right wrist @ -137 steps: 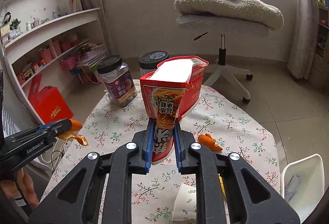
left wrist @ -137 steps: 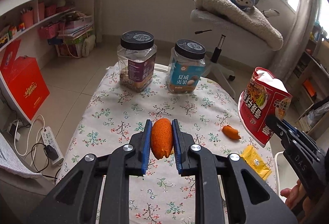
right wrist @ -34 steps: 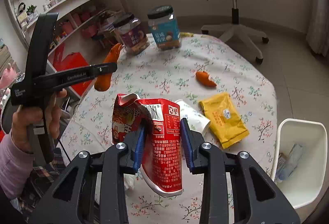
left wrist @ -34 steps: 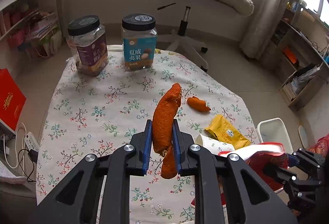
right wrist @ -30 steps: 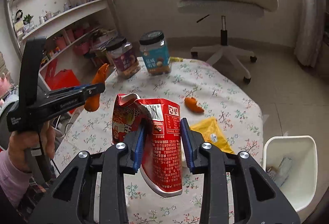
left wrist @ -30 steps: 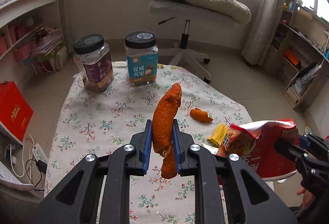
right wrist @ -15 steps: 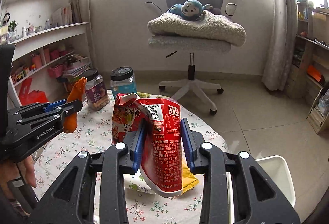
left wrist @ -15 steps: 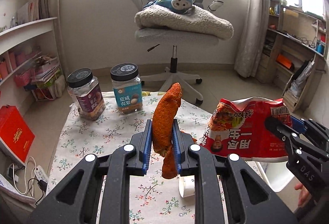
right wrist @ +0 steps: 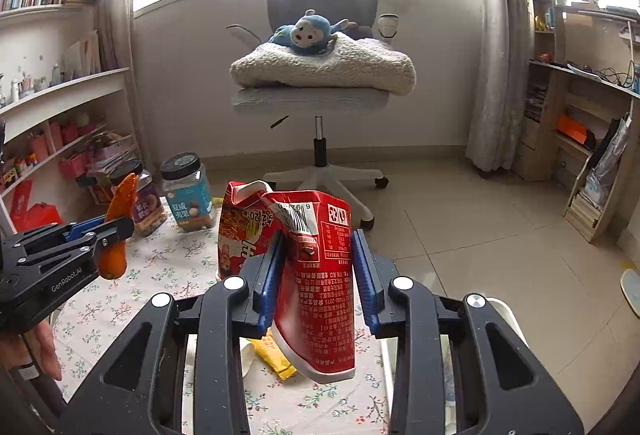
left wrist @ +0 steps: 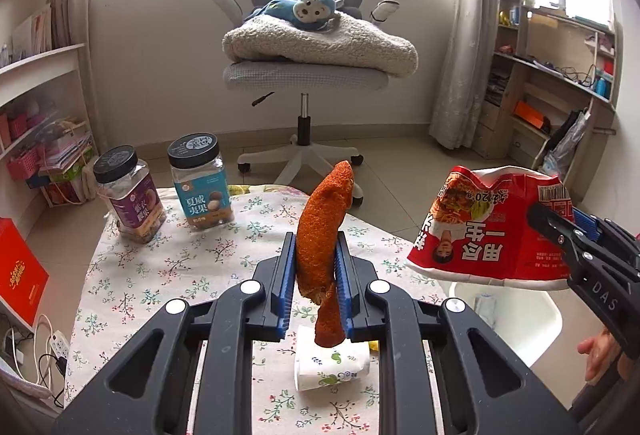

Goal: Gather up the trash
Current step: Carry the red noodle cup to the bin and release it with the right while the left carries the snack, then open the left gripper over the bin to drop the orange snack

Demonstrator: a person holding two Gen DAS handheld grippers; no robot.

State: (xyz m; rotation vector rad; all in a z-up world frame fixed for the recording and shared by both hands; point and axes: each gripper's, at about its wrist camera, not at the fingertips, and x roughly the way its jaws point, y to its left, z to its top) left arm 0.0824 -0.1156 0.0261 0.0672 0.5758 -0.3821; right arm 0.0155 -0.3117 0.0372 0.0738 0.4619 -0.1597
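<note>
The white bin was seen beside the floral-clothed table, low at the right. A crushed red noodle cup was gripped between the pads of the right gripper, held in the air near the bin. An orange peel strip was clenched upright in the left gripper, above the paper cup. For a clean drop, each piece would best be brought squarely over the bin opening before being released, the bulky cup first.
</note>
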